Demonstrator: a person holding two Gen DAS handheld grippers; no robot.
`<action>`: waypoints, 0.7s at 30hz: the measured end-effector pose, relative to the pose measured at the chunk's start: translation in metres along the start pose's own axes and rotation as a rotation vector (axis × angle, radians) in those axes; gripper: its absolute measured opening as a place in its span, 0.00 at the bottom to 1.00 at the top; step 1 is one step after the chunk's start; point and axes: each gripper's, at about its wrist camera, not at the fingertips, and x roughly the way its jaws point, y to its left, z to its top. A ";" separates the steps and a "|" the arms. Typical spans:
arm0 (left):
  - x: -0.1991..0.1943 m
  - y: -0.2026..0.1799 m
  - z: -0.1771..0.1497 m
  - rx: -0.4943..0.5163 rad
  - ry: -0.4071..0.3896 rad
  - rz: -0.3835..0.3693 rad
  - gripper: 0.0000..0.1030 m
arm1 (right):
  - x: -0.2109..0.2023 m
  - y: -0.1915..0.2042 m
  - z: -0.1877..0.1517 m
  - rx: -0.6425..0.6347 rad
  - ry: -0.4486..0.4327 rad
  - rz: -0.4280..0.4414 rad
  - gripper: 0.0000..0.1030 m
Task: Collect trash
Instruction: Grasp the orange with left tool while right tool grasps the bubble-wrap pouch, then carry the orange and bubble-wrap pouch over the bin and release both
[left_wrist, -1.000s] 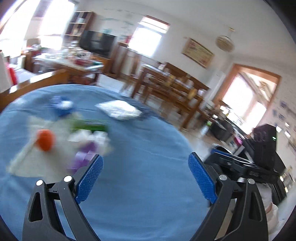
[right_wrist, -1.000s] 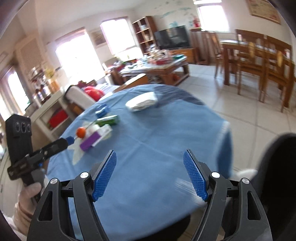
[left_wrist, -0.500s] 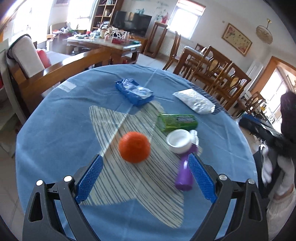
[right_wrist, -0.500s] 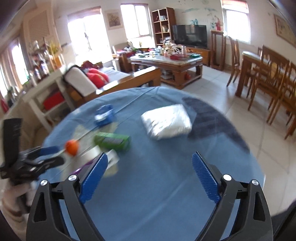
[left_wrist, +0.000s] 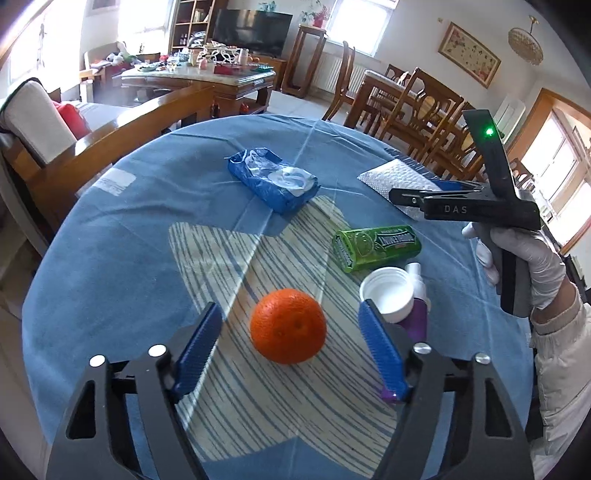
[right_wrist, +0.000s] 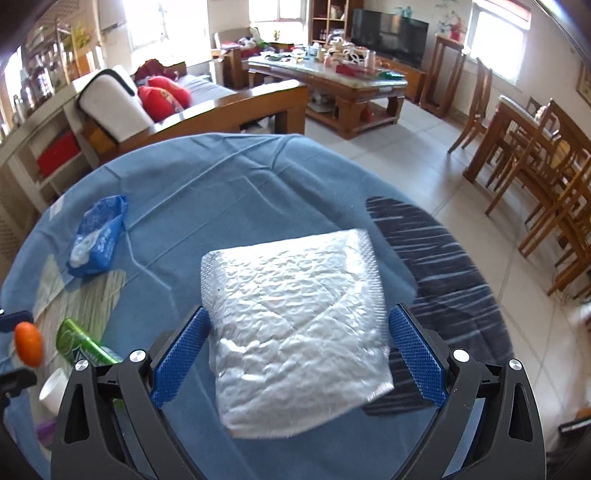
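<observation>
Orange (left_wrist: 288, 326) sits between your spread left gripper (left_wrist: 291, 347); right gripper (right_wrist: 298, 349) gapes around the bubble mailer (right_wrist: 295, 325) beyond it. Nothing collected yet.

Both tongs gape wide, left (left_wrist: 290, 347) and right (right_wrist: 295, 354) (gloved hand (left_wrist: 524, 262) gripping its handle).

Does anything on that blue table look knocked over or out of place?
Yes: a purple bottle lies on its side by the green packet, with a white cap against it. The orange is whole fruit among wrappers. I see no spill.
</observation>
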 end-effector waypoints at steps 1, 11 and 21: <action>0.000 -0.002 0.001 0.007 0.002 0.010 0.68 | 0.001 0.000 0.000 0.005 -0.005 0.014 0.86; -0.002 -0.008 0.000 0.088 0.017 0.060 0.38 | -0.032 0.002 -0.026 0.074 -0.077 0.047 0.64; -0.043 -0.021 -0.010 0.088 -0.116 0.022 0.37 | -0.129 0.004 -0.087 0.193 -0.233 0.232 0.64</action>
